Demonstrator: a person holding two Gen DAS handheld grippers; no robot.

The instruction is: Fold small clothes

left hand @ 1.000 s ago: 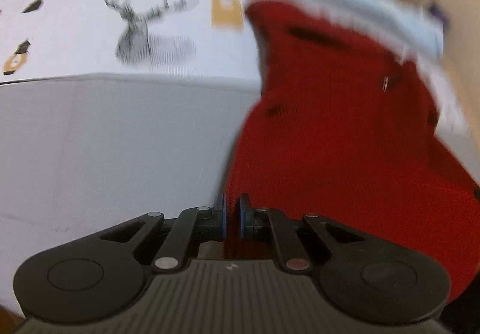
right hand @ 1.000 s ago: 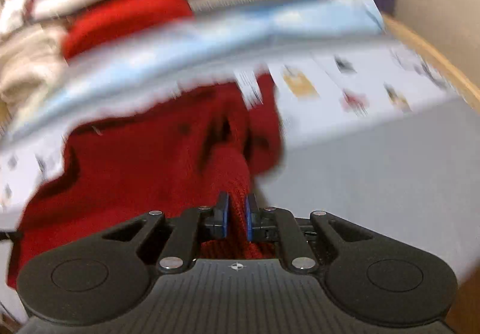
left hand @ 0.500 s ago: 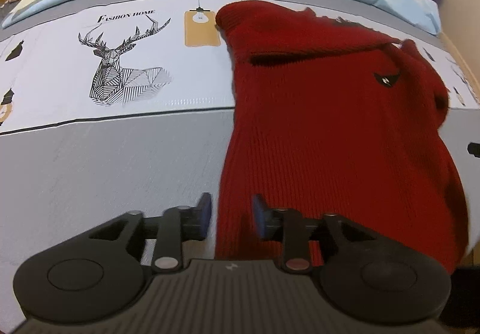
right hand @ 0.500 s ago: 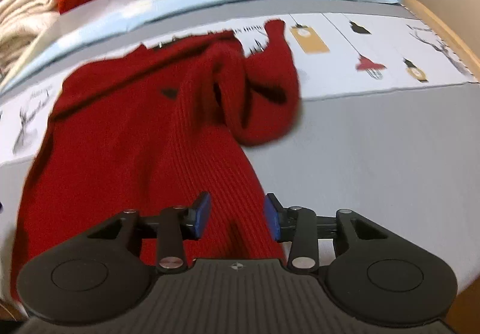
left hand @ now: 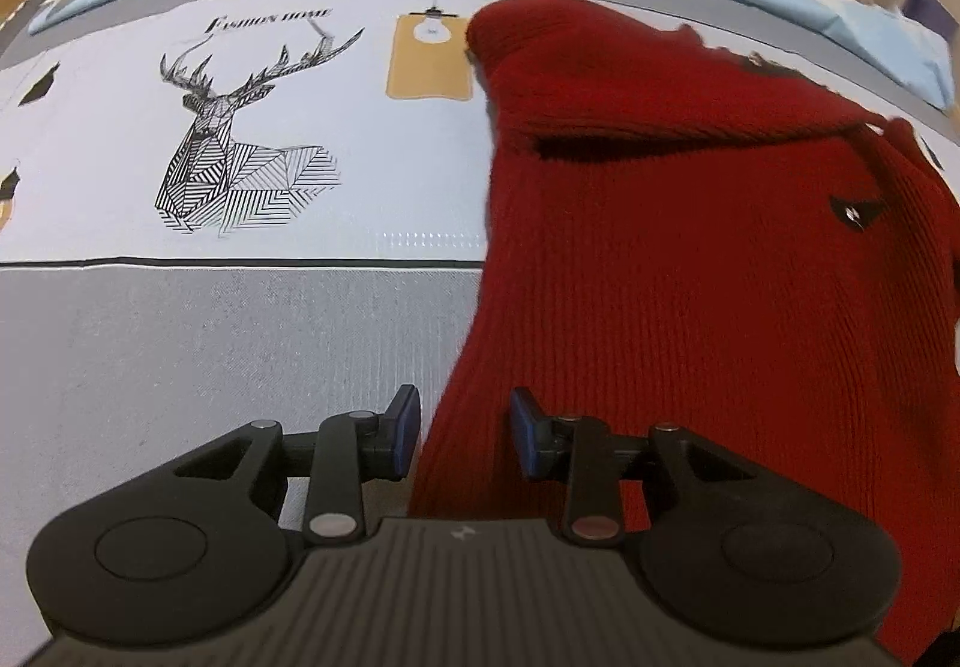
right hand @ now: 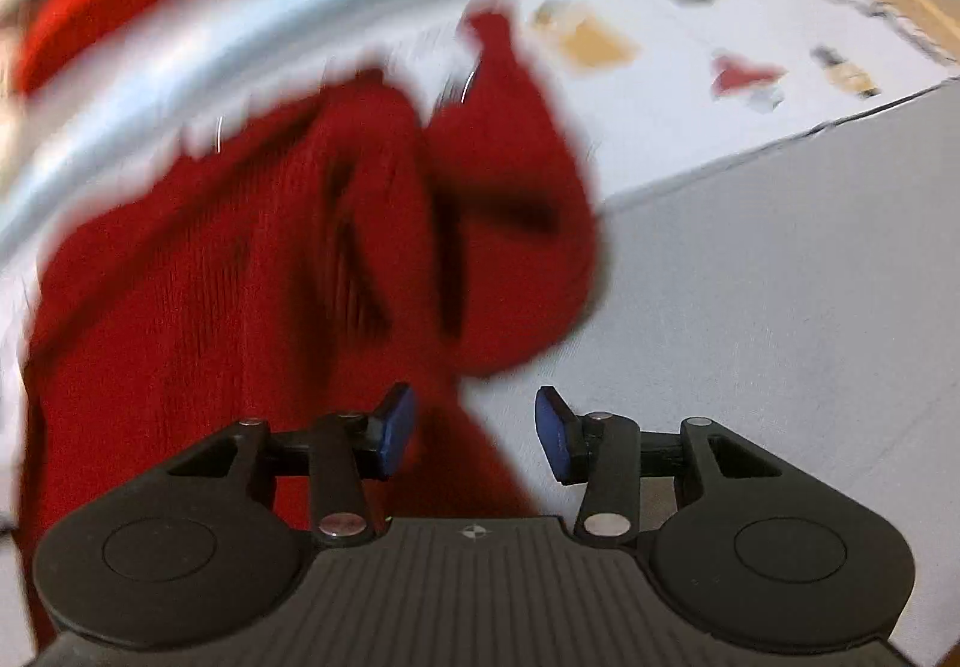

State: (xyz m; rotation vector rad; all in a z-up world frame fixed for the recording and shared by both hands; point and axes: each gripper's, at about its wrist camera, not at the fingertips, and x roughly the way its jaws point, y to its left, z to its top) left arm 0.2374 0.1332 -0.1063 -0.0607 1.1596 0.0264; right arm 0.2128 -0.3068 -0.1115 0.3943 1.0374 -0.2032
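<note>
— Where's the red knit sweater [left hand: 690,271]?

— Flat on the bedsheet [left hand: 180,355], right of its printed deer [left hand: 240,133], one sleeve [right hand: 510,223] bunched. The left gripper [left hand: 462,436] has its jaws part open astride the hem, not pinching; the right gripper [right hand: 474,430] is opening, hem edge loose between.

— Handling?

— Soft and floppy, I'd guess; take it by a hem corner or shoulder. Only that bunched sleeve is in the way.
</note>
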